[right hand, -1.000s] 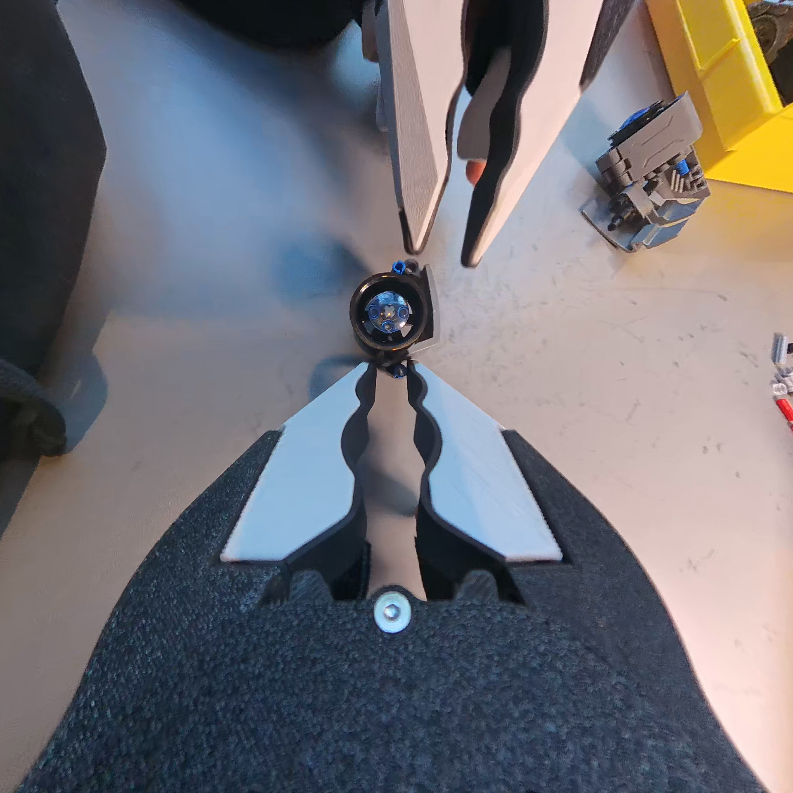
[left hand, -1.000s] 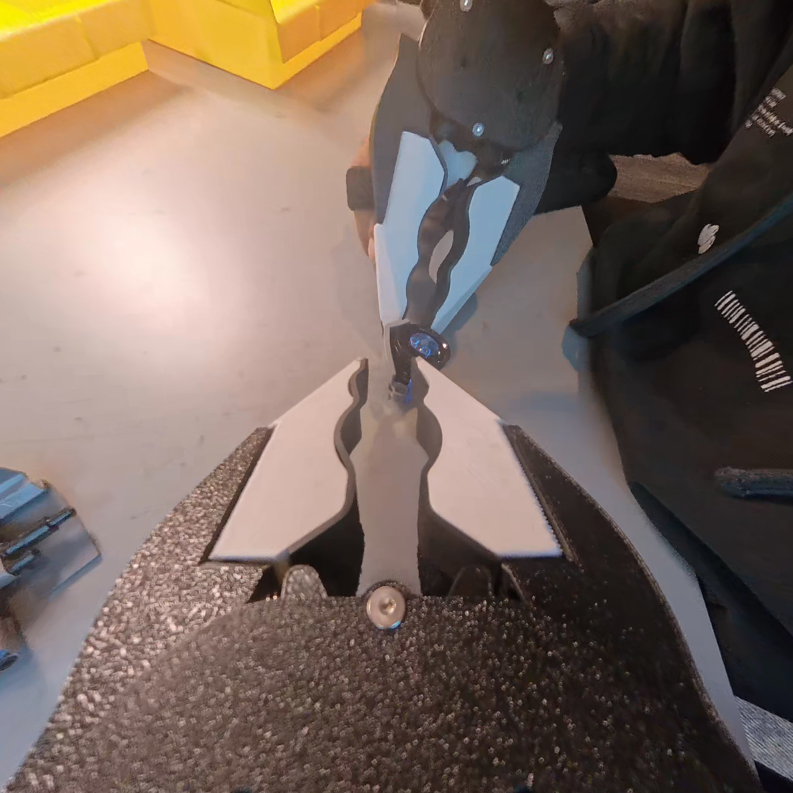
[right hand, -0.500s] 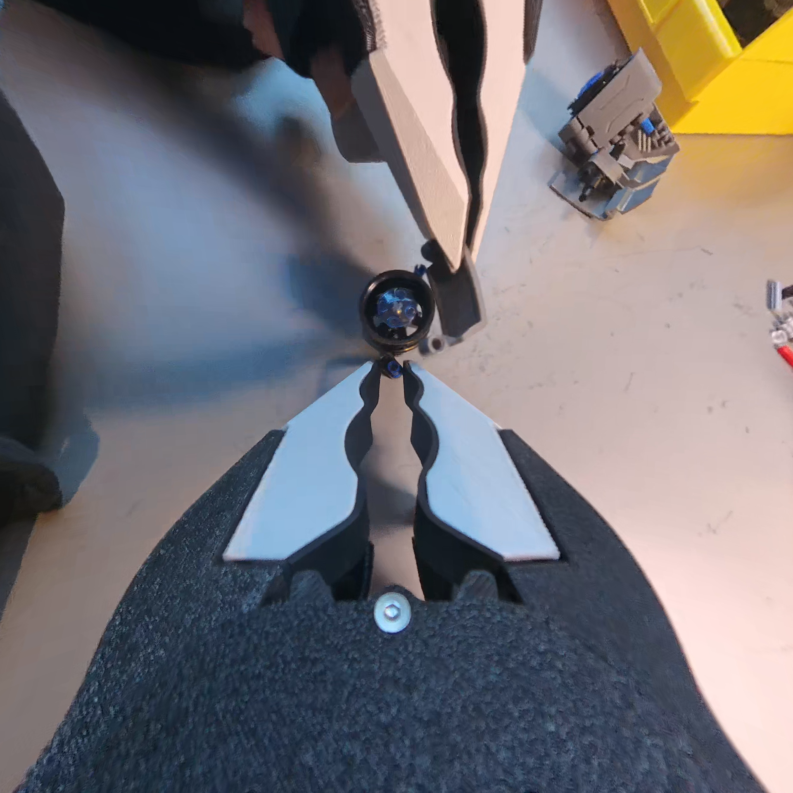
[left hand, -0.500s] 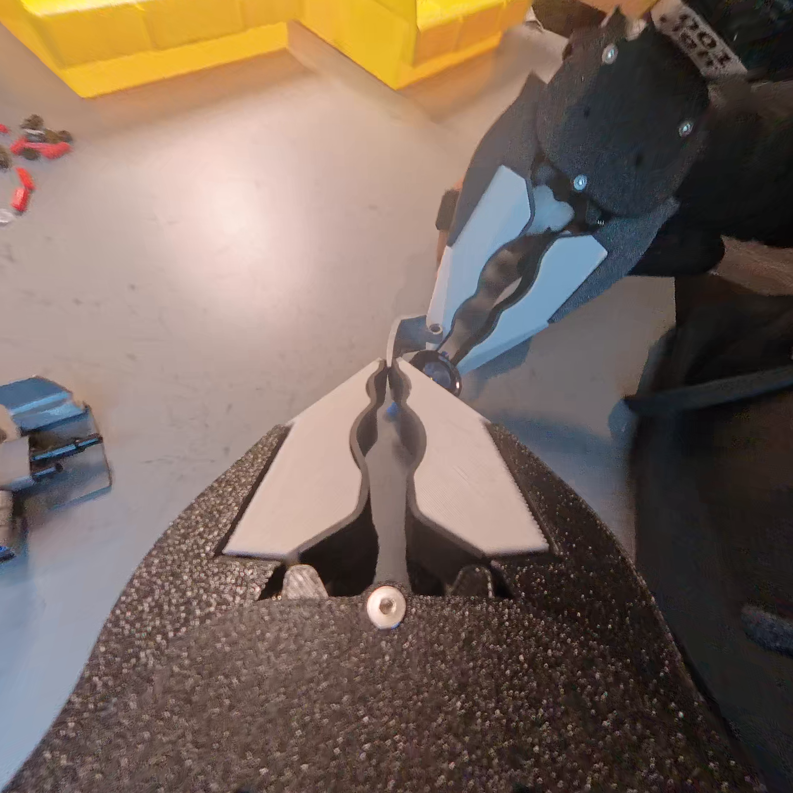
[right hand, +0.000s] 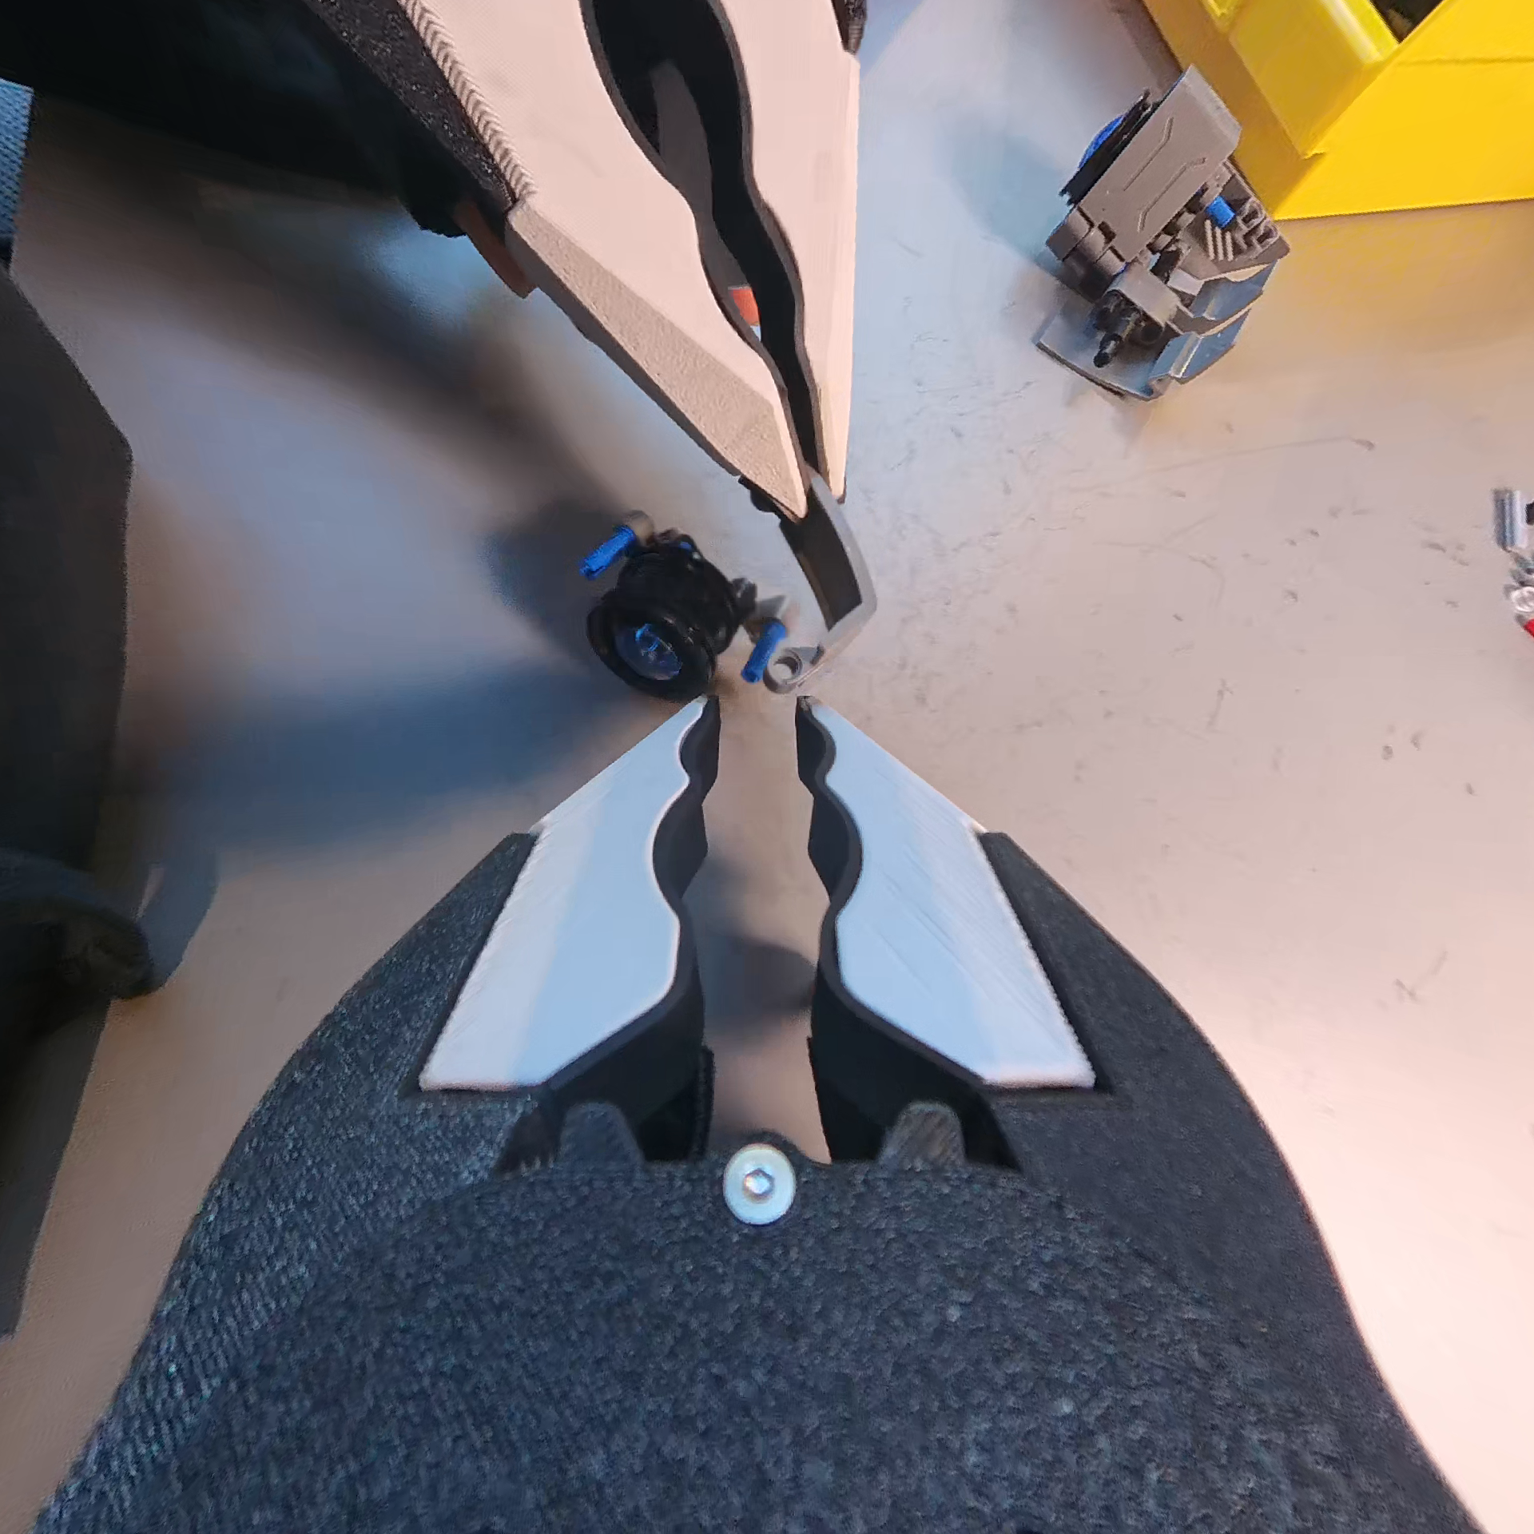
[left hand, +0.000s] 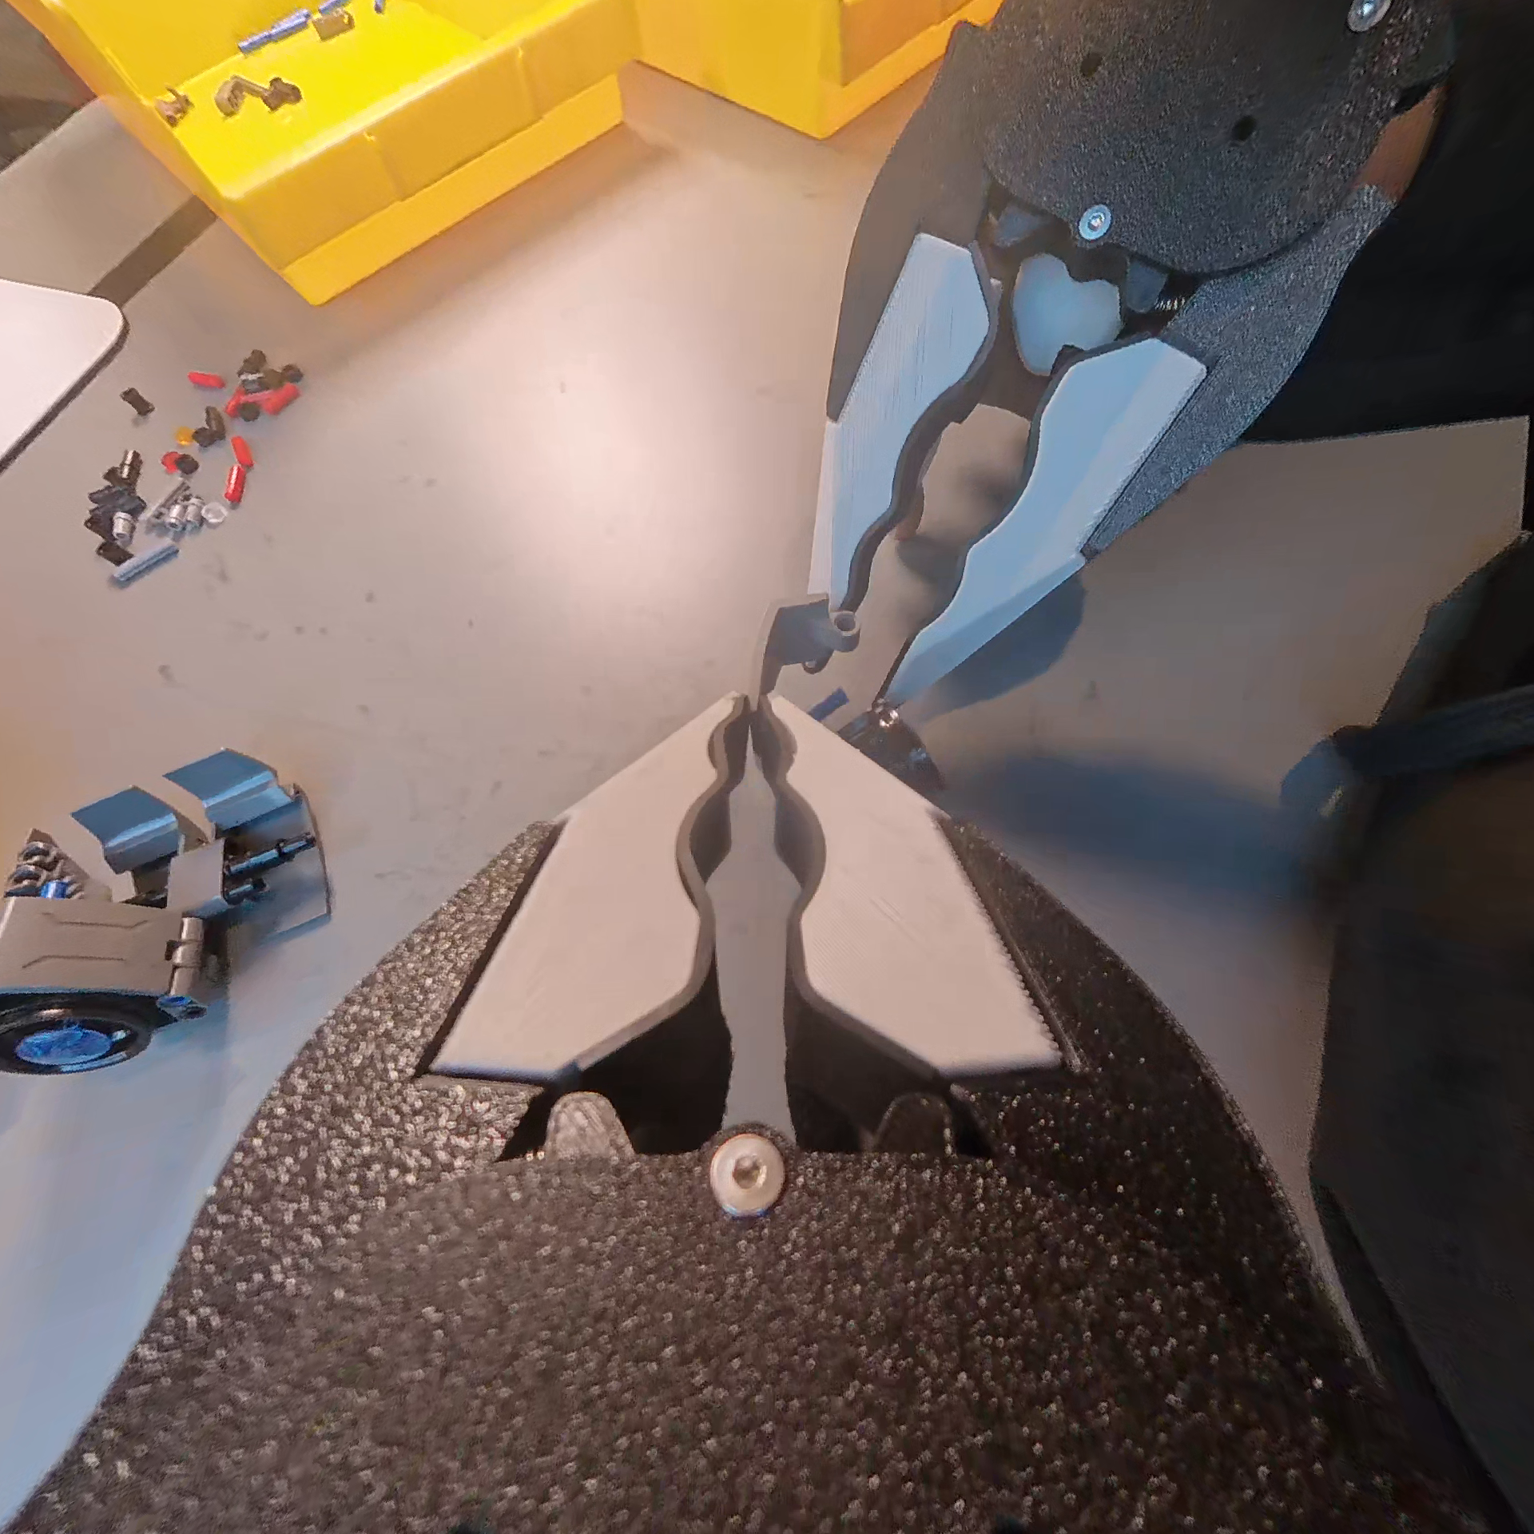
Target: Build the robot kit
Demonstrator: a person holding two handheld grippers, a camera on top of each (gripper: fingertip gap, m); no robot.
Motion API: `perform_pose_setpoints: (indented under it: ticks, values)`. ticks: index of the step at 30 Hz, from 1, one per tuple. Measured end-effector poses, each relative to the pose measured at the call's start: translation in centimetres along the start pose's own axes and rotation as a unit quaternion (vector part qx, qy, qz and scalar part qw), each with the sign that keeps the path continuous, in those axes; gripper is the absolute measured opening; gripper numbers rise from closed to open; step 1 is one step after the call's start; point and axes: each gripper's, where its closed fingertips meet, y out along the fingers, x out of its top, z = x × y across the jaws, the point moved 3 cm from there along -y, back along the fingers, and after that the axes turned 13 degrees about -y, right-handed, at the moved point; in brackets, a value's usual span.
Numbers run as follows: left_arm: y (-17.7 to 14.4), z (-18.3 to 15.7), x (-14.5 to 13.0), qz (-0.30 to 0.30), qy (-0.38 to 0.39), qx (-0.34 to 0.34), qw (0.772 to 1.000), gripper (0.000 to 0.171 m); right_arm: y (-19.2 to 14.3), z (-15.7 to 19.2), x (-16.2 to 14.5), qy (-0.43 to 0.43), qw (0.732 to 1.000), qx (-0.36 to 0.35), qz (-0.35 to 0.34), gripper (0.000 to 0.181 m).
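Grey tabletop (left hand: 515, 465), scuffed and lit warm, is lying under everything we are seeing. We are holding the left gripper (left hand: 757, 715) pinched tight on one thin grey bent piece (left hand: 801, 635), which is sticking out past its tips. The right gripper (right hand: 754, 704) is standing a little apart at the tips and gripping nothing; the free end of that bent piece is sitting just beyond them. One small black wheel (right hand: 660, 627) with a blue hub and two blue pins is lying on the table just beside the bent piece, partly hidden behind the left gripper's finger in the left wrist view. One grey half-built toy car (left hand: 158, 905) is resting well away from the wheel. A scatter of small red, black and silver parts (left hand: 178, 465), too many and too small for us to count, is lying farther from the wheel, near a yellow bin (left hand: 398, 141). That bin is holding a few small dark parts. Dark cloth (left hand: 1428, 996) is lying near the wheel.
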Motion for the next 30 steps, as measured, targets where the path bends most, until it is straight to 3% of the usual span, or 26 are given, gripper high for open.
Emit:
perform_pose_setpoints:
  ticks: [8, 12, 16, 21, 23, 26, 30]
  values:
    - [-1.1, 0.0, 0.4, -0.019, 0.047, 0.039, 0.998, 0.001, -1.2, -0.5, -0.3, -0.038, 0.999, 0.001, -0.007, 0.025]
    - [-1.5, -0.8, 0.4, -0.020, 0.102, 0.078, 0.992, 0.001, -3.0, -1.1, 1.5, -0.004, 0.995, 0.013, -0.096, 0.027]
    - [-1.1, -1.9, 0.4, -0.025, 0.144, 0.089, 0.985, 0.001, -2.5, -1.2, 2.4, 0.019, 0.992, 0.030, -0.120, 0.030]
    - [-1.3, -2.9, 0.9, -0.041, 0.143, 0.046, 0.988, 0.003, -1.5, -0.9, 2.3, 0.029, 0.992, 0.046, -0.111, 0.009]
    - [-2.0, -2.8, 0.9, -0.046, 0.092, -0.001, 0.995, 0.020, -2.0, -1.4, 1.8, 0.036, 0.993, 0.038, -0.103, 0.005]
    - [-2.9, -3.5, -0.1, -0.011, 0.076, -0.068, 0.995, 0.026, -2.7, -3.1, 0.1, 0.074, 0.993, 0.005, -0.088, 0.005]
    - [-0.9, -3.8, -3.0, 0.086, 0.175, -0.026, 0.981, 0.034, -2.9, -4.3, -1.2, 0.108, 0.991, -0.015, -0.071, 0.005]
